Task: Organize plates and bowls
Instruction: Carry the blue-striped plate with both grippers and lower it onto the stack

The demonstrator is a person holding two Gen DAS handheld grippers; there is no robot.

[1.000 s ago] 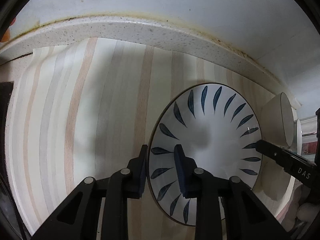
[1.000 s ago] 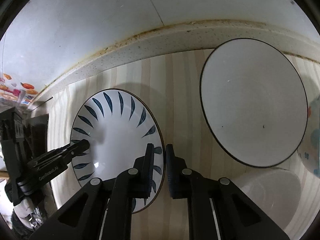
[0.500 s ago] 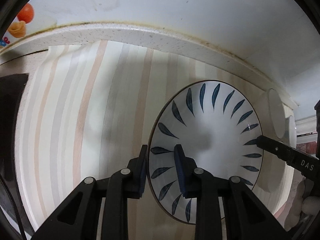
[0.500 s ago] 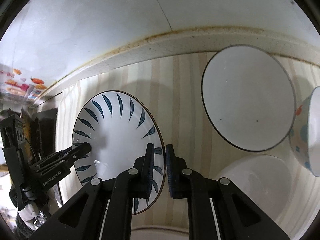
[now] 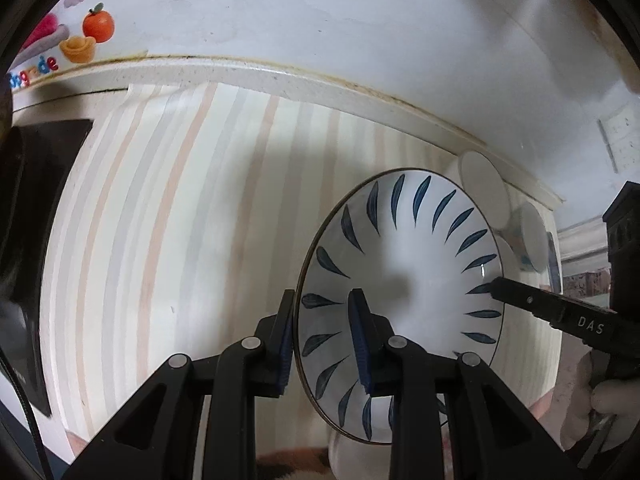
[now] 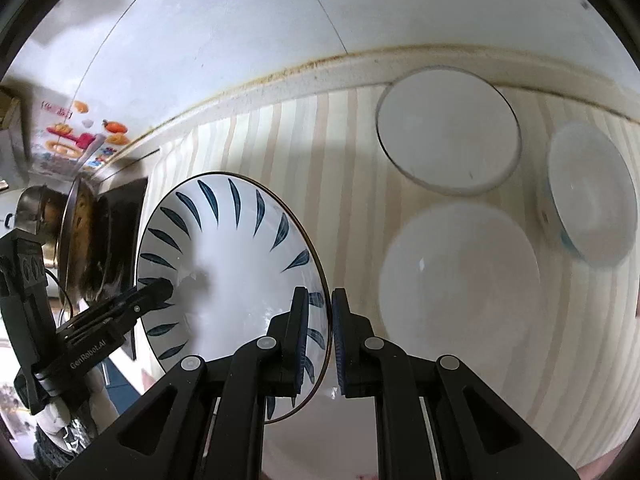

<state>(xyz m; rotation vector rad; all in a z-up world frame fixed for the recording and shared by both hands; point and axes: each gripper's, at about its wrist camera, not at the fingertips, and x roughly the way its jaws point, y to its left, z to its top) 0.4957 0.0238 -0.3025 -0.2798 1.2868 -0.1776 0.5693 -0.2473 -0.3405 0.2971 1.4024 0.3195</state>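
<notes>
The plate [image 5: 400, 280], white with dark blue leaf marks round its rim, hung above the striped surface [image 5: 168, 220], carried by both grippers at opposite edges. The left gripper [image 5: 320, 336] was clamped narrowly on the plate's left rim, one finger outside the edge and the other on the inner face. The right gripper [image 6: 320, 328] was pinched nearly closed on the opposite rim, the edge of the plate passing between its two blue pads. In the right wrist view, three other dishes lay on the surface to the right of the plate: a dark-rimmed white plate [image 6: 448, 132] near the back ledge, a plain white bowl [image 6: 460, 280] in front of it, and a bowl with blue outside markings [image 6: 592, 196] further right. A dark pan [image 6: 100, 232] stood at the far left of that view.
</notes>
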